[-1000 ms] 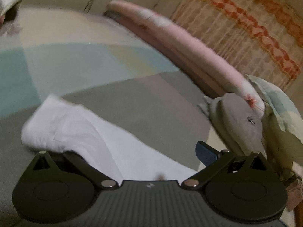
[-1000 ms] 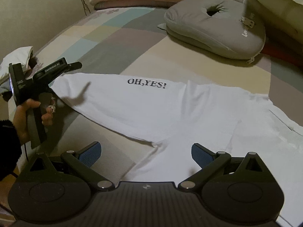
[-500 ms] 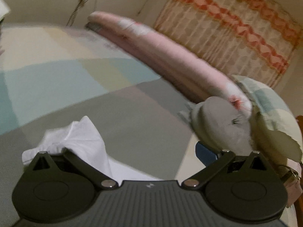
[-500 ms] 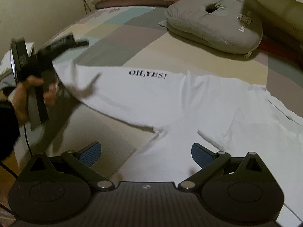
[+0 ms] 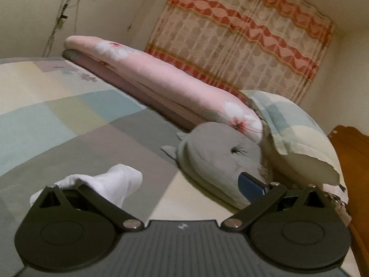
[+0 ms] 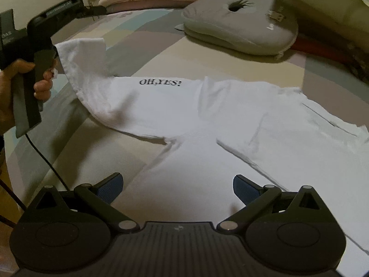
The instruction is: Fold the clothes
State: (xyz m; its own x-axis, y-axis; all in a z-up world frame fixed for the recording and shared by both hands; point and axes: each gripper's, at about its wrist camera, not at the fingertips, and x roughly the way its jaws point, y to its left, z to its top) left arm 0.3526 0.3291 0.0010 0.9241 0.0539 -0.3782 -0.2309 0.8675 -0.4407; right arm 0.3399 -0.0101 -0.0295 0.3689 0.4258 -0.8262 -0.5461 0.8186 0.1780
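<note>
The shirt [image 6: 207, 120] lies on the bed [image 6: 147, 34], but its sleeve [image 6: 85, 62] has risen off the bedding — the left hand-held gripper [image 6: 57, 53] grasping it has lifted higher than a second ago. The fold inward looks underway. The right hand-held gripper [image 6: 176, 188] hovers released — empty — over the hem.

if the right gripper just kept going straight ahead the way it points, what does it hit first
Most likely the white t-shirt spread flat on the bed: its cloth fills the space ahead of the open right gripper. The grey pillow lies further on; depth is unclear.
</note>
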